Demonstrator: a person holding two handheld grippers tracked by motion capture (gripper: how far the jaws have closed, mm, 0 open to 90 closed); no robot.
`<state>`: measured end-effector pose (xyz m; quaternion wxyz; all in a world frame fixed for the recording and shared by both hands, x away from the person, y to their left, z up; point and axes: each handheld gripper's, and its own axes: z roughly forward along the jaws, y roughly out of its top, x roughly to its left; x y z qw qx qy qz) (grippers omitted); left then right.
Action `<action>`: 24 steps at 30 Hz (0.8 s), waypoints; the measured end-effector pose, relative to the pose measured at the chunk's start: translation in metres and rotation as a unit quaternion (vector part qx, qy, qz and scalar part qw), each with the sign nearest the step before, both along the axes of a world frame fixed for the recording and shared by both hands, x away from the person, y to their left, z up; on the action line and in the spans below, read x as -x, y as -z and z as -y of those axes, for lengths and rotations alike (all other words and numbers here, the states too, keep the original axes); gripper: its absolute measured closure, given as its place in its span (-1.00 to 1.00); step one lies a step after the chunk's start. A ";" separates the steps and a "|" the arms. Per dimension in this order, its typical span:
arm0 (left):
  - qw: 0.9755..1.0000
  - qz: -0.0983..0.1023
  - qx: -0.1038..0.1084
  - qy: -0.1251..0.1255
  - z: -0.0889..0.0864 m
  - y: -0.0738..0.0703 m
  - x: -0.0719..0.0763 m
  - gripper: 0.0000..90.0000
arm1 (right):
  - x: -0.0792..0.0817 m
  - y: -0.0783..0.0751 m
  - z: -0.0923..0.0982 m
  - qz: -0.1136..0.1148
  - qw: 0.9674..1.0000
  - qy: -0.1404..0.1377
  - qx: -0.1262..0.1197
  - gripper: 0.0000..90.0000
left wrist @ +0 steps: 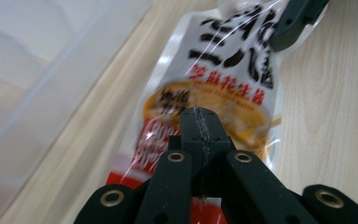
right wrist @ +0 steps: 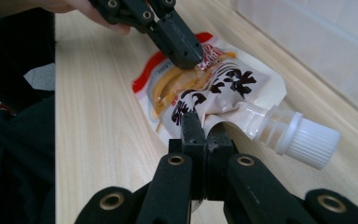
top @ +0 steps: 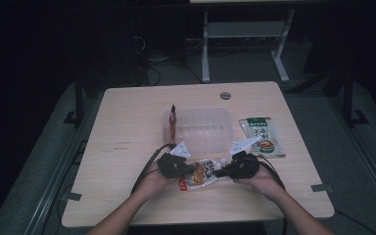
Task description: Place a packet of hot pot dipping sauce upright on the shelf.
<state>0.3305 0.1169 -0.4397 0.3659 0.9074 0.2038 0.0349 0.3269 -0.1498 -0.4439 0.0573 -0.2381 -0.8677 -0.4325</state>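
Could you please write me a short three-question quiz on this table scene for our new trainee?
1. True or false: both grippers are shut on the spouted sauce pouch.
2. Which gripper pinches the pouch near its white cap: A left gripper, B right gripper?
3. What lies to the right of the clear plastic tub?

Key:
1. True.
2. B.
3. A green packet, flat on the table.

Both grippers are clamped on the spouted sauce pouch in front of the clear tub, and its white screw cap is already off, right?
Not quite. The white screw cap is still on the spout, as the right gripper view shows. The rest holds: the left gripper and the right gripper are both clamped on the sauce pouch in front of the clear tub.
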 end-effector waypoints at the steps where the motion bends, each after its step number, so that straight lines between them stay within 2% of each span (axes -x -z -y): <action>1: 1.000 0.001 0.000 -0.003 -0.003 -0.001 0.000 1.00 | 0.001 -0.002 0.001 0.001 1.000 -0.002 -0.004 0.99; 6: 1.000 0.002 -0.003 -0.011 -0.013 -0.004 0.001 1.00 | 0.002 -0.013 0.005 0.014 0.999 -0.008 -0.028 0.99; 7: 1.000 0.000 0.001 -0.015 -0.013 -0.003 0.001 1.00 | 0.002 -0.014 0.005 0.016 0.999 -0.008 -0.036 0.99; 10: 1.000 0.000 -0.003 -0.013 -0.012 -0.002 0.000 1.00 | 0.004 -0.019 0.005 0.024 0.999 -0.019 -0.045 0.99; 16: 1.000 -0.005 0.002 -0.005 0.000 0.002 -0.002 1.00 | 0.006 -0.027 0.003 0.039 0.996 -0.035 -0.066 0.99; 24: 0.999 -0.027 0.034 0.014 0.017 0.004 0.003 1.00 | 0.007 -0.038 0.005 0.054 0.994 -0.041 -0.090 0.99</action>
